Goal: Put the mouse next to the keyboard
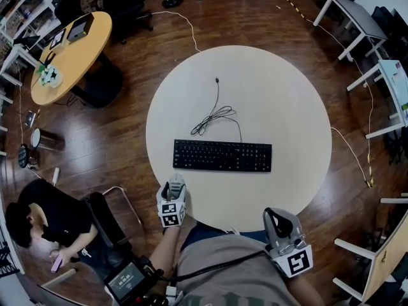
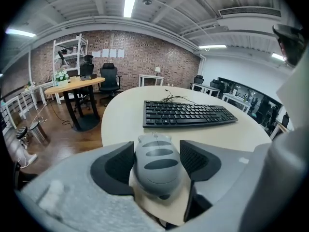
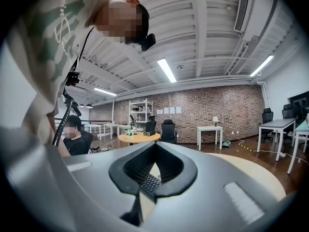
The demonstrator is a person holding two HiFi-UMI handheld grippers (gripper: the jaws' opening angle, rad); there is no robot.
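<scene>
A black keyboard [image 1: 222,155] lies across the middle of the round white table [image 1: 287,107], with its thin cable [image 1: 213,116] coiled behind it. My left gripper [image 1: 173,187] hovers at the table's near-left edge, just in front of the keyboard's left end. It is shut on a grey mouse [image 2: 157,164], whose sides sit between the two black pads [image 2: 112,168]; the keyboard [image 2: 186,114] lies beyond. My right gripper [image 1: 276,219] is off the table's near edge by my body. It is shut, with nothing held [image 3: 154,170].
A round wooden table [image 1: 70,53] with small items stands at the far left. Near it are office chairs [image 1: 131,5]. A seated person [image 1: 44,218] is at the lower left. White desks [image 1: 360,18] line the right side. A cable [image 1: 354,158] runs over the wooden floor.
</scene>
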